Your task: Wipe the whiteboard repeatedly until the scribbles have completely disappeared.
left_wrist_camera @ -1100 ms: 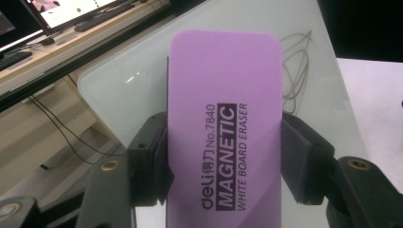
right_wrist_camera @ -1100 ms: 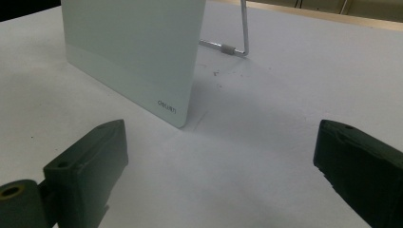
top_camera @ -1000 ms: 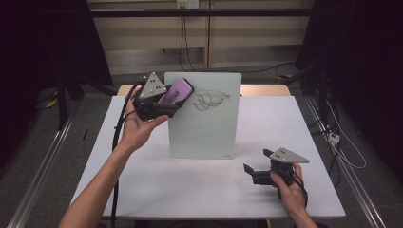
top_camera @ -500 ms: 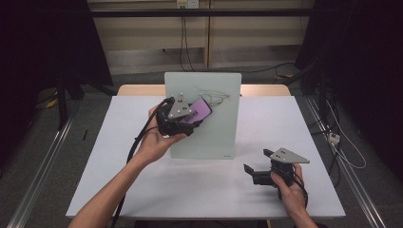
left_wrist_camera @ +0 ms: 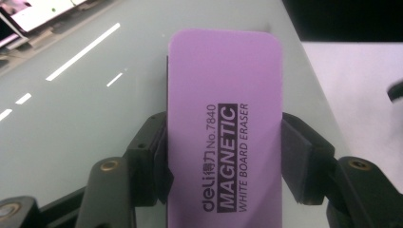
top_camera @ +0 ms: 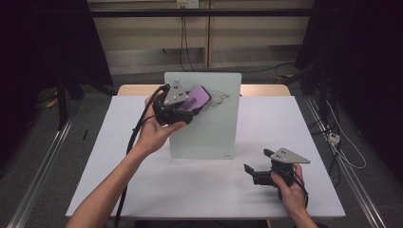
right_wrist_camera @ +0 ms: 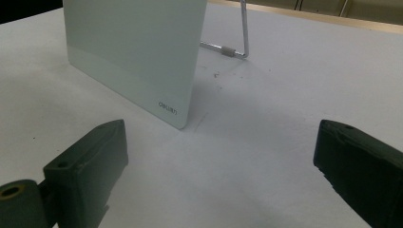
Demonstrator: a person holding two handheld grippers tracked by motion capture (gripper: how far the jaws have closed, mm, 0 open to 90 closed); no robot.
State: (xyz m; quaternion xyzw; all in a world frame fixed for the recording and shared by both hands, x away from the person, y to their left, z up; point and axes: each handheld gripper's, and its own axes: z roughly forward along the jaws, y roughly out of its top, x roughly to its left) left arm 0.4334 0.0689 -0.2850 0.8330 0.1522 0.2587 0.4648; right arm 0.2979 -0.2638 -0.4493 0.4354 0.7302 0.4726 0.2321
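Over on the left of the high view, a bare forearm (top_camera: 114, 190) reaches up from the bottom edge, and its hand carries the left claw (top_camera: 183, 107) against the upper left part of the whiteboard (top_camera: 209, 128), with a black cable (top_camera: 135, 142) trailing down beside the wrist. That claw is clamped on a purple eraser (top_camera: 198, 97): in the left gripper view both black jaws press the long sides of the eraser (left_wrist_camera: 223, 137), whose printed back faces the camera with the words "MAGNETIC WHITE BOARD ERASER". Beyond the eraser lies the pale glassy face of the whiteboard (left_wrist_camera: 95, 95), and the eraser sits at or very near that face; actual contact cannot be told. Thin pen scribbles (top_camera: 219, 98) show on the board just to the right of the eraser. The whiteboard stands propped near the middle of the white counter (top_camera: 95, 180), tilted back on a metal wire stand (right_wrist_camera: 237, 47) seen behind it in the right gripper view. Farther right, well apart from the board, the right claw (top_camera: 256, 166) rests low on the counter in the other hand (top_camera: 290, 190), its jaws spread wide with nothing between them, pointing toward the board's lower corner (right_wrist_camera: 176, 116).
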